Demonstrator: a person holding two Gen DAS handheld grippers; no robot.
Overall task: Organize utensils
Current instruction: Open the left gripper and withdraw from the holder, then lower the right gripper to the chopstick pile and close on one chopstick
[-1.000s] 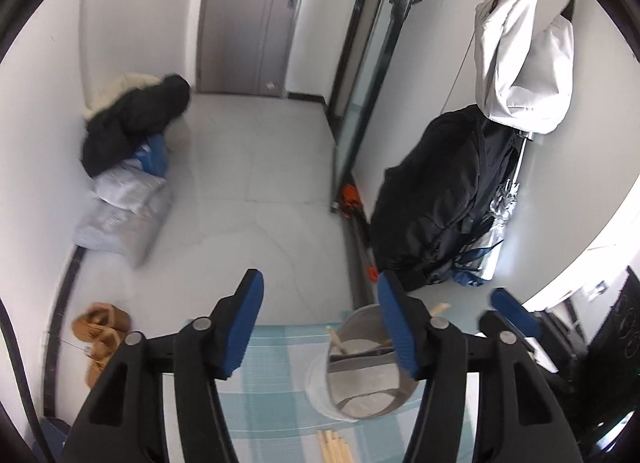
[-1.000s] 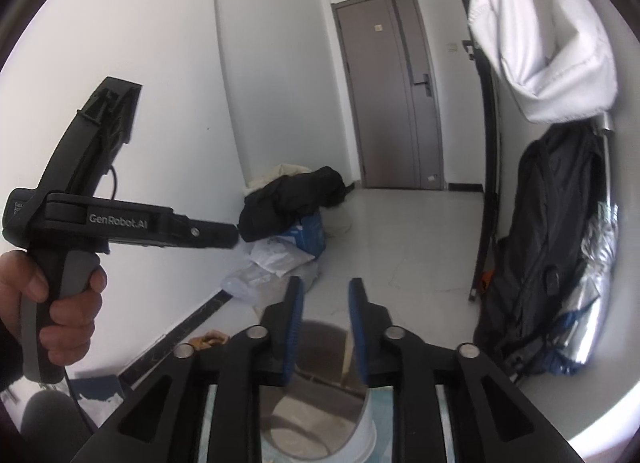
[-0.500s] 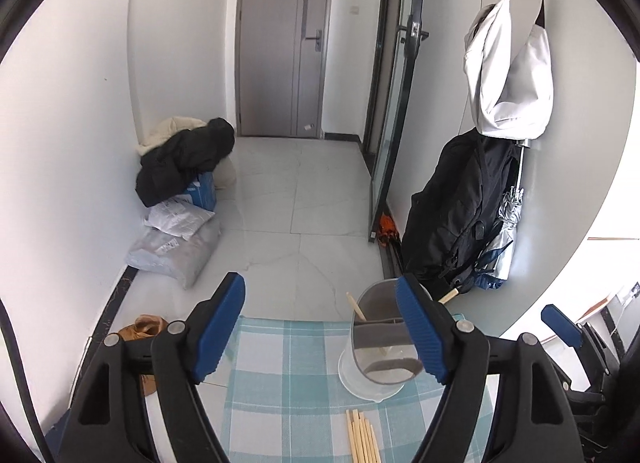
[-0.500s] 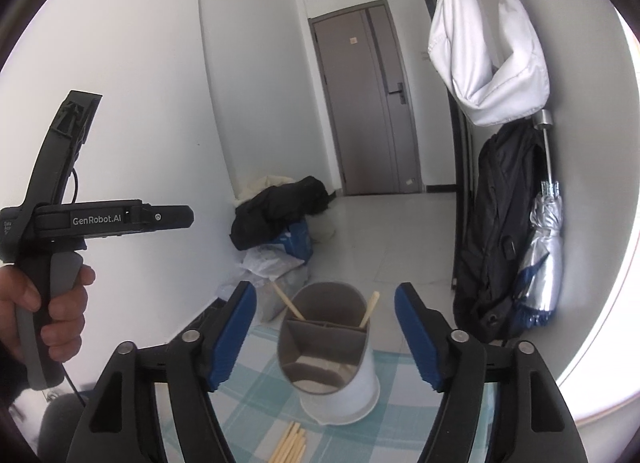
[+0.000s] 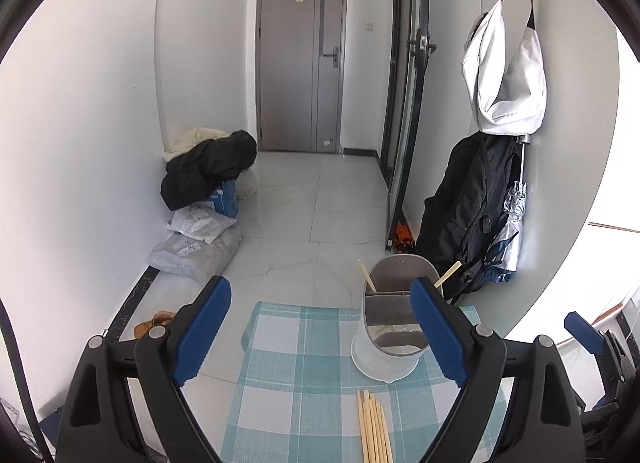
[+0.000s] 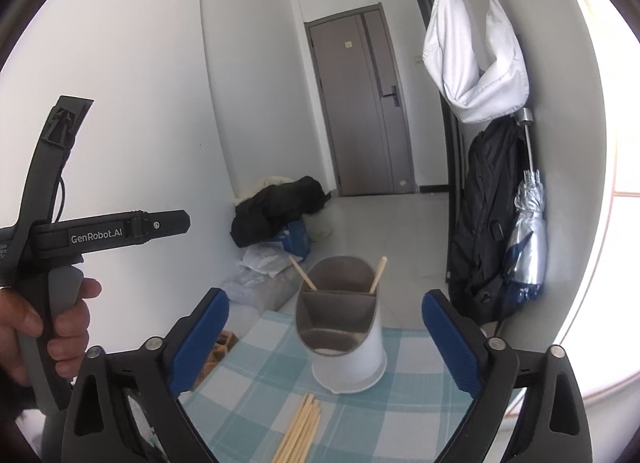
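The left claw [image 5: 320, 337] was spread wide, nothing between its blue pads [image 5: 202, 329], hanging above the near part of the bench [image 5: 280, 375]. The right claw [image 6: 324, 343] was likewise released and empty, its pads [image 6: 450, 345] standing either side of the holder [image 6: 344, 331] in its view without touching it.

The holder, a grey divided cup in a white base, stood upright on the checked cloth [image 6: 408, 415] toward the bench's far right. Two chopsticks [image 6: 378, 275] leaned in its rear compartment, one to each side; the front compartment looked bare of sticks. A bundle [image 5: 374, 427] of loose chopsticks lay flat on the cloth just in front of the holder, apart from it and below both claws.

In the right wrist view a hand [image 6: 44, 333] gripped the left tool's handle, off to the left.

Past the bench lay a tiled floor [image 5: 320, 199], a heap of clothes [image 5: 208, 171] and bags [image 5: 196, 239] by the left wall, a grey door [image 5: 300, 63] at the end, and a backpack [image 5: 472, 207], umbrella [image 5: 512, 223] and white bag [image 5: 504, 79] hanging on the right.
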